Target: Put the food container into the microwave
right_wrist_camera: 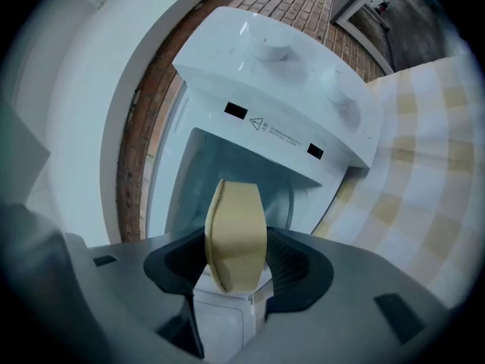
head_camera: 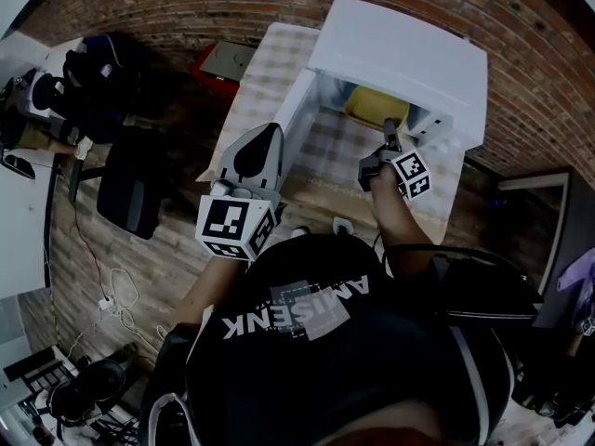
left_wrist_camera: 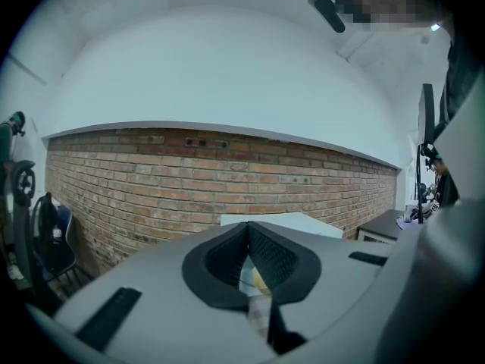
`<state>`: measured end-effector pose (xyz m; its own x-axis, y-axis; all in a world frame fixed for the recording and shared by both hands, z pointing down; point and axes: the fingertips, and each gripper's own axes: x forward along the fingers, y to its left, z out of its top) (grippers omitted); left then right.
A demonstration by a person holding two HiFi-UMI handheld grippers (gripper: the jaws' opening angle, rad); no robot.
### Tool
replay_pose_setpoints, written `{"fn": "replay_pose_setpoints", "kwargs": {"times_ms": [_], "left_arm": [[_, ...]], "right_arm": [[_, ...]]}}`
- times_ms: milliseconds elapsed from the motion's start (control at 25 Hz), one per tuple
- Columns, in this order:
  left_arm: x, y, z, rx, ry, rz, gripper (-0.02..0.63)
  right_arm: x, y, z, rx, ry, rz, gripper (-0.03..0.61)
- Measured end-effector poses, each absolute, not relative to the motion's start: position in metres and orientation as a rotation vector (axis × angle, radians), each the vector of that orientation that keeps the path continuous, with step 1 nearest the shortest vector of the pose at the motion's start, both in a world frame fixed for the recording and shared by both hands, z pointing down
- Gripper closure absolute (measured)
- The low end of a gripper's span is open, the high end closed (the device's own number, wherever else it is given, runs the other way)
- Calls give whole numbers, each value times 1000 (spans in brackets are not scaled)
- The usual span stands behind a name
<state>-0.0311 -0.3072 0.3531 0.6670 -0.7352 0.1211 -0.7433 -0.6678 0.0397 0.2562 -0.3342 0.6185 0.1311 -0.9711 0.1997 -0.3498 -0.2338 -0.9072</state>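
My right gripper [right_wrist_camera: 236, 243] is clenched on the food container [right_wrist_camera: 235, 218], one jaw pressed on each broad face. In the right gripper view the tan container shows edge-on, thin between the pads, with its long axis running up the frame. That view is rolled about a quarter turn: the checked tablecloth [right_wrist_camera: 424, 165] fills its right side and the control panel with its two knobs [right_wrist_camera: 269, 48] sits at the top. So the container lies flat, and its length runs across the width of the microwave [head_camera: 400, 54] rather than pointing into it.

From the head view, the yellow container is at the mouth of the open cavity, under the white top. I cannot tell whether it touches the cavity floor. The right forearm reaches straight forward over the table, and the marker cube [head_camera: 409, 175] sits just behind the jaws. The open door [head_camera: 296, 108] stands out to the left of the cavity, between my two grippers.

My left gripper [head_camera: 265, 137] is raised near the table's near-left corner, pointing forward and up. Its jaws are closed tip to tip with nothing held. Its own view looks over the microwave top at the brick wall [left_wrist_camera: 220, 180].

Off the table to the left are a black office chair [head_camera: 130, 189], white cables [head_camera: 116, 291] on the wooden floor and a red box [head_camera: 218, 68] by the wall.
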Motion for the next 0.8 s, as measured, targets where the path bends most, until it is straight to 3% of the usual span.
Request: {"fn": "replay_pose_setpoints", "kwargs": {"times_ms": [800], "left_arm": [[-37,-310,358,2728,-1397,204,601]], "right_arm": [[269,-378,658,-1648,1156,-1152,324]]}}
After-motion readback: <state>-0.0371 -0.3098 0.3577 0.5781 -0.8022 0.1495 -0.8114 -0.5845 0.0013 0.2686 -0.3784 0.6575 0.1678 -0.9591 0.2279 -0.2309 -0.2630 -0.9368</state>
